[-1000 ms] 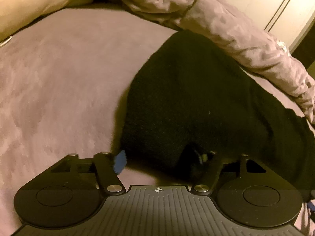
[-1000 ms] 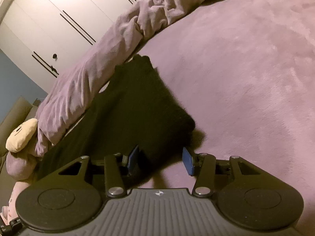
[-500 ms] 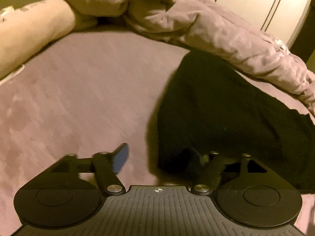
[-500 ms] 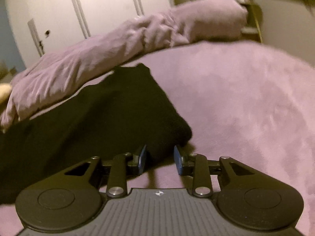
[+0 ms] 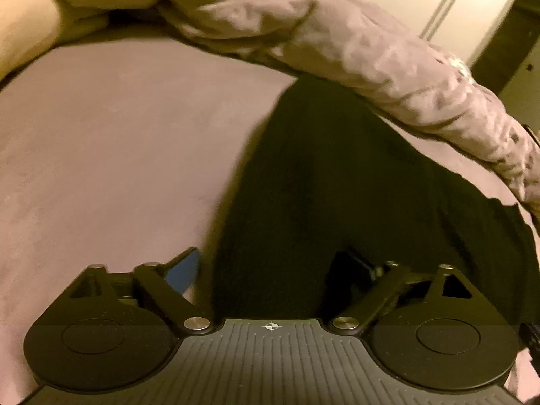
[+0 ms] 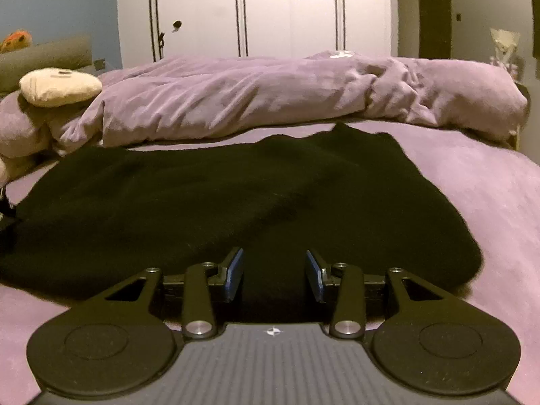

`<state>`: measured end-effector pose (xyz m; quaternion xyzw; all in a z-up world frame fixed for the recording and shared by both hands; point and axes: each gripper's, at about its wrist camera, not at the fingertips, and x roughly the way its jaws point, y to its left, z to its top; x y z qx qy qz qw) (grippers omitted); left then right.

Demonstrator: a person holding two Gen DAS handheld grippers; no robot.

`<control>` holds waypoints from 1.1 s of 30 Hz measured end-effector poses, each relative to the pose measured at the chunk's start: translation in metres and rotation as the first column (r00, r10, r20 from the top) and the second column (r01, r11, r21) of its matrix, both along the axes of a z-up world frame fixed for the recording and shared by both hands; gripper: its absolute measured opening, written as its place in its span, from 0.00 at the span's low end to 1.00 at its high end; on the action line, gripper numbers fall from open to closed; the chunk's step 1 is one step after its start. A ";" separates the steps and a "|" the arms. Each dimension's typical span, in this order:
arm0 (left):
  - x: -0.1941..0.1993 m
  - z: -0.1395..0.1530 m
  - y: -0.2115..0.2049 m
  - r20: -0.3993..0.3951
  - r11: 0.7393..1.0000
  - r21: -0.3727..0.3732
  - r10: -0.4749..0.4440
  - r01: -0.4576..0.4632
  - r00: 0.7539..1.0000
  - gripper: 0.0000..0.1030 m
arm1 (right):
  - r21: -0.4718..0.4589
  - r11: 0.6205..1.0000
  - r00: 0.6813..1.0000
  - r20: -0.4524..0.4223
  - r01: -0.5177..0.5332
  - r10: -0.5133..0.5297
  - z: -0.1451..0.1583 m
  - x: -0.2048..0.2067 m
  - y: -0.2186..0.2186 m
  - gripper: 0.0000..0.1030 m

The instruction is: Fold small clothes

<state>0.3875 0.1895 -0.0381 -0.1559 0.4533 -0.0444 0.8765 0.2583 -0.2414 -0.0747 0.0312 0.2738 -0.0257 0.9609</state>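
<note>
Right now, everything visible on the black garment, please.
The black garment is one dark, matte piece, apparently fuzzy knit or fleece; its type cannot be told. It lies spread fairly flat on the purple bed cover, with a rounded near corner at right in the right wrist view and a small peak at its far edge, close to the bunched purple duvet. Its near edge lies between the open fingers of the left gripper and the right gripper; no pad visibly presses it.

The bed [image 6: 489, 202] was covered by a mauve plush blanket. A black garment [image 6: 219, 202] lay flat on it, and a rumpled mauve duvet [image 6: 270, 98] lay along the far edge, with pillows [image 6: 20, 125] at its left end.
</note>
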 end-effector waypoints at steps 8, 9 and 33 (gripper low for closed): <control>0.017 -0.010 -0.022 0.003 0.995 -0.009 -0.099 0.099 0.995 0.66 | -0.092 0.978 0.981 0.039 -0.185 0.190 -0.009 0.028 0.062 0.41; 0.019 -0.011 -0.023 0.005 0.994 0.001 -0.113 0.113 0.994 0.69 | -0.102 0.976 0.980 0.031 -0.194 0.198 -0.011 0.030 0.065 0.42; 0.023 0.012 -0.061 0.051 0.980 0.142 -0.145 0.137 0.988 0.39 | -0.145 0.964 0.974 0.010 -0.224 0.227 -0.025 0.056 0.073 0.24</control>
